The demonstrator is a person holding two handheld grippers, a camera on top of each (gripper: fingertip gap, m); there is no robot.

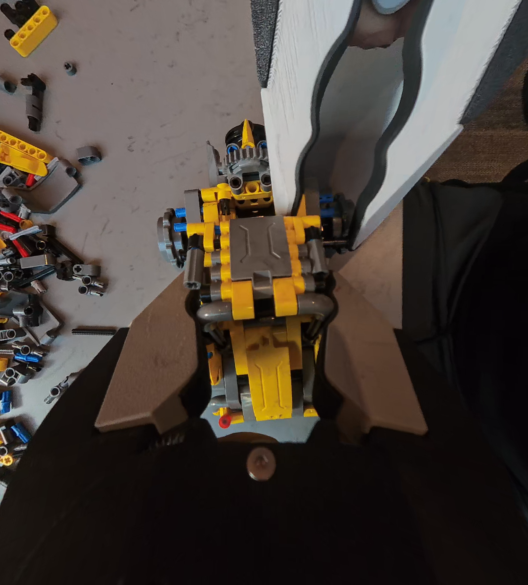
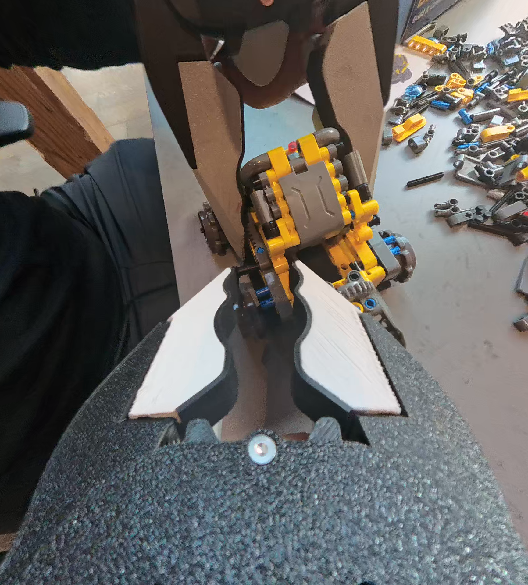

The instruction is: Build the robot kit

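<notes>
A yellow and grey brick vehicle model [image 1: 258,250] stands on the grey table [image 1: 161,95]. My left gripper [image 1: 261,285], with brown fingers, is shut on the model's body from both sides. My right gripper [image 1: 323,228], with white fingers, reaches in from the upper right. In the right wrist view my right gripper [image 2: 262,272] is shut on a dark grey wheel hub [image 2: 250,310] with blue pins on the near side of the model [image 2: 311,202]. The left gripper [image 2: 304,215] comes in there from the top. A second hub [image 1: 169,239] sticks out on the model's free side.
A pile of loose yellow, black and grey parts [image 1: 9,237] lies on the left, at the right in the right wrist view [image 2: 494,126]. A black axle [image 1: 93,331] lies alone near the model. A person's dark clothing [image 1: 478,316] is past the table edge. Only a small space, under 4 cm, lies between the two pairs of fingers. It is some 10 cm from my left tips to the black axle [image 1: 93,331]. The right camera catches it too, in the right wrist view [image 2: 426,179].
</notes>
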